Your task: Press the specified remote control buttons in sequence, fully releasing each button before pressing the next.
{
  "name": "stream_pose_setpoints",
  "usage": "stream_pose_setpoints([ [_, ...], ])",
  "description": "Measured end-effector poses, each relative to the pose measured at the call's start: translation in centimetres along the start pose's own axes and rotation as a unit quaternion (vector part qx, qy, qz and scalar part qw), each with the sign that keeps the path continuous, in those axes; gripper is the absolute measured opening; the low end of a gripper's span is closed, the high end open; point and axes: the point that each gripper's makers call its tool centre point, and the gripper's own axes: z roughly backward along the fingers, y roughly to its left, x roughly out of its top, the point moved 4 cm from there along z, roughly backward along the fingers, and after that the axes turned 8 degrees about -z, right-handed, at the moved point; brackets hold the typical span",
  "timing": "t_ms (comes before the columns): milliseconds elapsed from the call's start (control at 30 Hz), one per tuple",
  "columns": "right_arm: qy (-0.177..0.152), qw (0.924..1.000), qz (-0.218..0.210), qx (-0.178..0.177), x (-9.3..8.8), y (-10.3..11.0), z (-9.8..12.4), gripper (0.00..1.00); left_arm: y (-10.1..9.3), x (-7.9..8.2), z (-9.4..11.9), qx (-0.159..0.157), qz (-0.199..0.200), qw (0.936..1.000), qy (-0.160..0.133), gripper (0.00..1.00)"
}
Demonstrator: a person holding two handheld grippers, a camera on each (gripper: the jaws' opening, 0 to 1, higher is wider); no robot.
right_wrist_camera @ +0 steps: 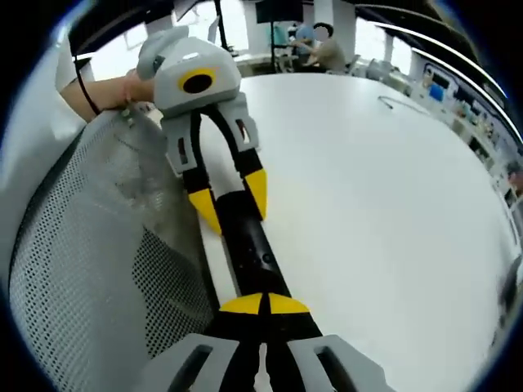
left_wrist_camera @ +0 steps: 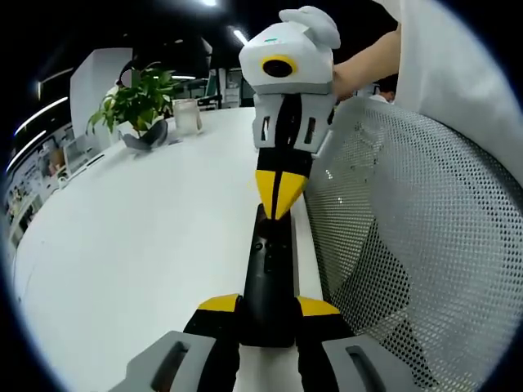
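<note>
Your left claw [left_wrist_camera: 270, 309] grips one end of the black remote [left_wrist_camera: 268, 278] on the white surface [left_wrist_camera: 147, 237], while your closed right claw [right_wrist_camera: 263, 305] touches its top.

Bright ceiling strip lights [left_wrist_camera: 239, 36] glare overhead (fisheye bends the edges), and the white table [left_wrist_camera: 147, 237] reads evenly lit.

We saw a black remote control [left_wrist_camera: 267, 286] lying on a plain white table [left_wrist_camera: 147, 245]. Both grippers had yellow-tipped black fingers [left_wrist_camera: 278, 189] and grey-white bodies. Beside them, a white chair [left_wrist_camera: 425, 245] showed a perforated mesh pattern.
</note>
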Motion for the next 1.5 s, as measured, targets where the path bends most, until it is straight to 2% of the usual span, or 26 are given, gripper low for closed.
stream_pose_setpoints([
  [100,-0.007,1.0000,-0.005,0.003,0.2,0.0,-0.2,0.00,0.0,0.0,0.0,0.000,0.000,1.0000,-0.001,0.24],
  [200,-0.005,0.9999,0.011,0.006,0.6,0.4,-0.7,0.00,0.0,0.0,0.0,0.000,0.001,1.0000,-0.001,0.24],
  [333,0.021,0.9992,0.033,0.002,0.9,0.4,-0.8,0.00,0.1,0.0,0.0,0.000,0.002,1.0000,-0.002,0.24],
  [433,0.032,0.9987,0.040,-0.001,1.0,0.5,-0.9,0.00,0.2,0.0,0.0,-0.001,0.026,0.9996,-0.011,0.25],
  [500,0.034,0.9984,0.046,-0.004,0.9,0.5,-0.9,0.00,0.1,0.0,0.0,-0.001,0.017,0.9998,-0.009,0.25],
  [700,-0.011,0.9998,-0.010,-0.015,0.7,0.5,-0.8,0.00,0.0,0.0,0.0,0.000,0.007,1.0000,-0.005,0.24],
  [967,-0.039,0.9991,-0.013,0.009,1.2,1.1,-0.9,0.00,0.0,0.0,0.0,0.001,0.004,1.0000,-0.005,0.24],
  [1033,-0.033,0.9994,0.009,0.001,1.4,1.0,-1.0,0.00,0.0,0.0,0.0,0.001,0.004,1.0000,-0.005,0.25],
  [1067,-0.017,0.9995,0.027,-0.002,1.2,1.0,-1.1,0.00,-0.1,0.0,0.0,0.001,0.004,1.0000,-0.005,0.25],
  [1100,-0.003,0.9989,0.046,-0.005,1.1,1.0,-1.3,0.00,-0.1,0.0,0.0,0.001,0.004,1.0000,-0.005,0.25],
  [1133,-0.008,0.9980,0.062,-0.003,1.4,1.1,-1.3,0.00,-0.1,0.0,0.0,0.001,0.003,1.0000,-0.005,0.25],
  [1233,0.017,0.9949,0.099,-0.009,1.5,1.2,-1.3,0.00,-0.1,0.0,0.0,0.001,0.003,1.0000,-0.005,0.25],
  [1500,0.048,0.9924,0.112,-0.017,1.7,1.2,-1.5,0.00,0.0,0.1,-0.1,0.001,0.007,1.0000,-0.006,0.24],
])
